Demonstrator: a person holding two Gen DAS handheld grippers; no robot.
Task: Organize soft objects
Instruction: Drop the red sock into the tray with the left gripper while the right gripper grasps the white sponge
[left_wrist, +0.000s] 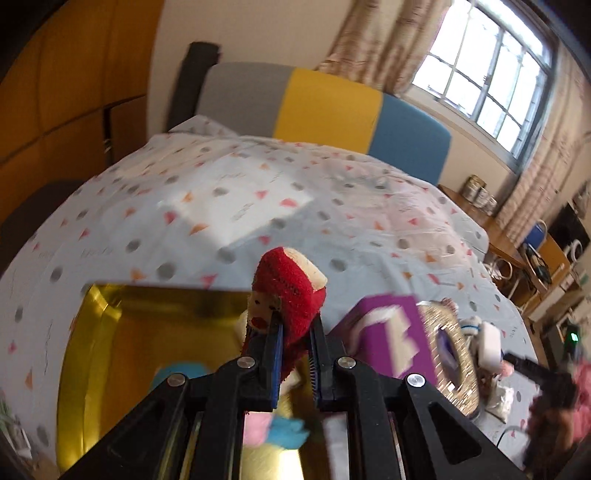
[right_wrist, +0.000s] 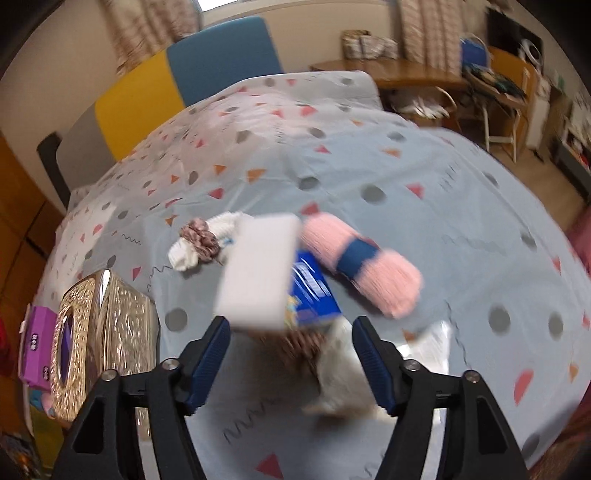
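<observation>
step: your left gripper (left_wrist: 295, 332), jaws pinching a red soft toy (left_wrist: 291, 295), hovers over the gold box (left_wrist: 99, 325) on the bed (left_wrist: 332, 206) | right gripper (right_wrist: 291, 354) jaws spread over the pile, white sponge (right_wrist: 258, 273) just ahead | next: lower the toy, release it inside

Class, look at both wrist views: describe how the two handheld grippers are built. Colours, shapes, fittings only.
Both the left gripper and right gripper have angular black frames with cut-out openings, round silver bolts at the joints, and two fingers lined with ribbed blue pads.
</observation>
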